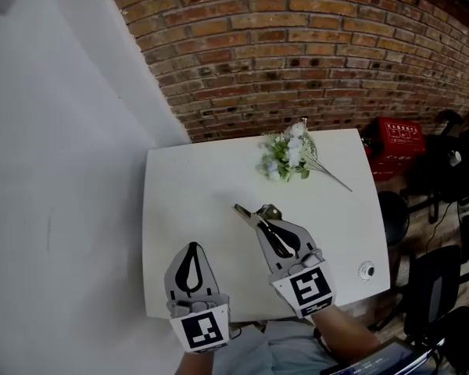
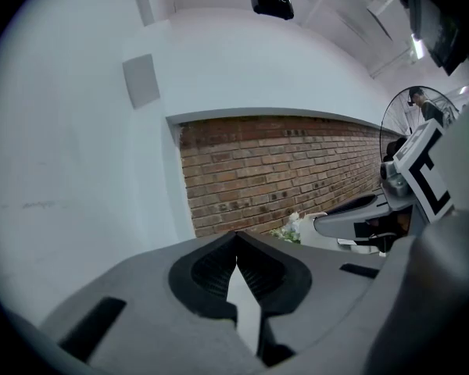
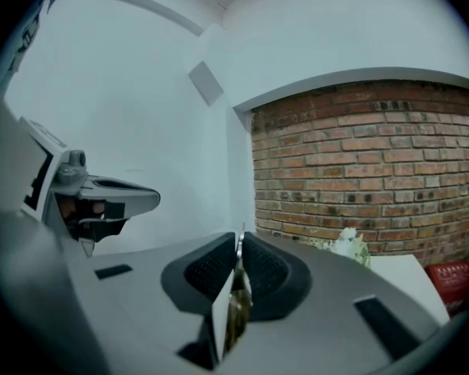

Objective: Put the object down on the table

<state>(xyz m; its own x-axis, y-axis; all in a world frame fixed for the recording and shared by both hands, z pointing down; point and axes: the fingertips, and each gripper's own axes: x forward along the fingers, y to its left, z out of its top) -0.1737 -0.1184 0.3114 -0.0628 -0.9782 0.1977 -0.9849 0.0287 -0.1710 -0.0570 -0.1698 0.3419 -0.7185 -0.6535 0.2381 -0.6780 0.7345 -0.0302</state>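
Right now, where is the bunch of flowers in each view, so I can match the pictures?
Head view: the bunch of flowers lies near the far edge of the table, right of centre.
Left gripper view: the flowers show small, right of centre, below the brickwork.
Right gripper view: the flowers sit low, right of centre.
Shared landmark: the brick wall behind them.

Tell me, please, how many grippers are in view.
2: the left gripper, shut, over the table's near edge; the right gripper beside it, shut on a thin metal object. None hidden.
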